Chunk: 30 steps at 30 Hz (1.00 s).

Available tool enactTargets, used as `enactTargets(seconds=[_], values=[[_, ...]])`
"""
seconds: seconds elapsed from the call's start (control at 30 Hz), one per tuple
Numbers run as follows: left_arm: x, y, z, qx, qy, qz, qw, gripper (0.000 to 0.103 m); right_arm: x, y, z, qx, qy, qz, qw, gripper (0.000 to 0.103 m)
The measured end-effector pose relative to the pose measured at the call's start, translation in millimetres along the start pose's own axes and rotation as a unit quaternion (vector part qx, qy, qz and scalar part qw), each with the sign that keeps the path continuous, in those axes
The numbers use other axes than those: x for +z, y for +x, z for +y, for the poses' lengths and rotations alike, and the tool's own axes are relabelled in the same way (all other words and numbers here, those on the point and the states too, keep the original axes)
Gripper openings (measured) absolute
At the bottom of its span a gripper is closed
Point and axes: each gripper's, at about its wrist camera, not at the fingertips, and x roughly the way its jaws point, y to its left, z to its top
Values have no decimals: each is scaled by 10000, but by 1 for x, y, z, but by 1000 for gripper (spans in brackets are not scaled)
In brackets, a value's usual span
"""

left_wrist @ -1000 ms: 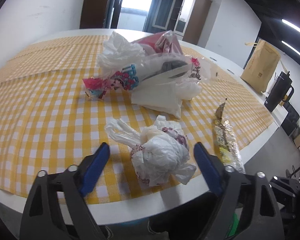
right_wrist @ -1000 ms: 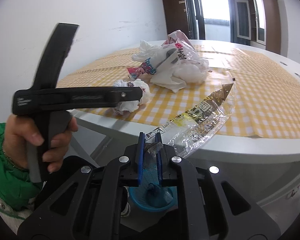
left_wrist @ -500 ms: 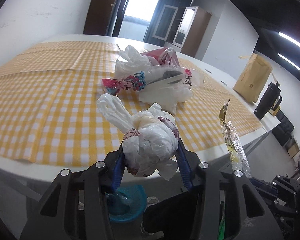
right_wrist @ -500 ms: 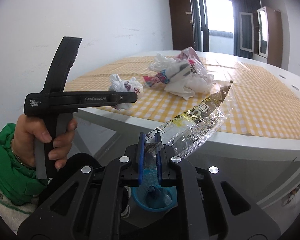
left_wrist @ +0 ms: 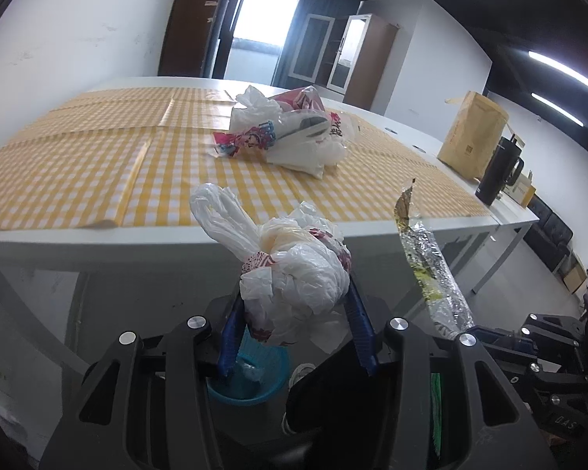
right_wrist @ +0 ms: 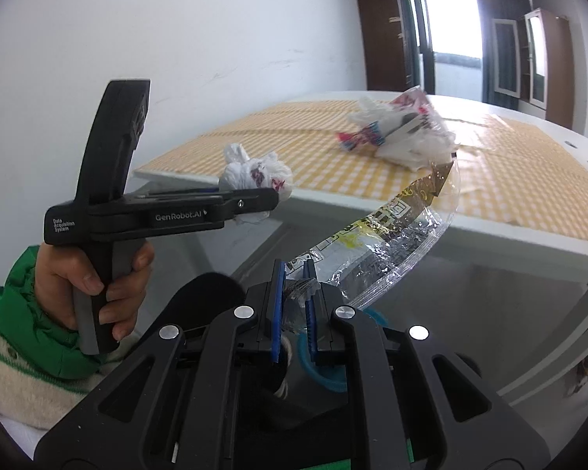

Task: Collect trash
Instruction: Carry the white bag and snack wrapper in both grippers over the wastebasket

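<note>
Fingers of the left gripper (left_wrist: pixel 294 321) pinch a knotted bag (left_wrist: pixel 298 274); the right gripper (right_wrist: pixel 294 305) pinches a foil wrapper (right_wrist: pixel 376 235).

The left gripper (left_wrist: pixel 294 313), held by a hand (right_wrist: pixel 94 286) in a green sleeve (right_wrist: pixel 15 313), clamps a knotted plastic bag (left_wrist: pixel 294 270), while the right gripper (right_wrist: pixel 293 305) pinches a clear wrapper (right_wrist: pixel 372 243) with jaws nearly closed.

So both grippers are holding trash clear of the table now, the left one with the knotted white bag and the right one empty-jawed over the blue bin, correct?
Not quite: the right gripper is not empty. Its jaws pinch the end of the long clear foil wrapper, as the right wrist view shows. The left gripper does hold the knotted white bag, with the blue bin below.
</note>
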Motion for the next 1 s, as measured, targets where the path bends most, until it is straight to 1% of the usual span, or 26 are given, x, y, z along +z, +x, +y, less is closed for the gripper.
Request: enactTargets(seconds=[0.07,0.17,0.27,0.4,0.53,0.67,0.8,0.9,0.93,1.0], values=[[-9,-6,2,-27,26,20,10000,46,-8,3,3,108,36,149,9998,9],[-25,-6,11,17,45,168,9998,46,-19,11,5,330,222,363,9985,9],[-38,1,21,79,-44,357,9993,46,-27,22,8,489,287,524,9970,9],[-51,18,32,97,-165,608,9980,46,-37,46,5,564,395,826,9942,9],[-58,40,43,82,-268,842,9961,46,-46,69,-3,565,582,1055,9911,9],[-69,64,57,131,-407,1071,9933,46,-57,102,-12,533,747,1356,9865,9],[-79,86,72,97,-638,1284,9896,46,-65,137,-22,423,758,1598,9833,9],[-87,106,79,122,-651,1382,9882,46,-69,161,-29,423,808,1744,9804,9],[-90,114,81,161,-645,1442,9873,46,-70,170,-30,415,829,1802,9792,9],[-93,129,87,154,-800,1631,9832,46,-73,187,-35,443,901,1931,9760,9]])
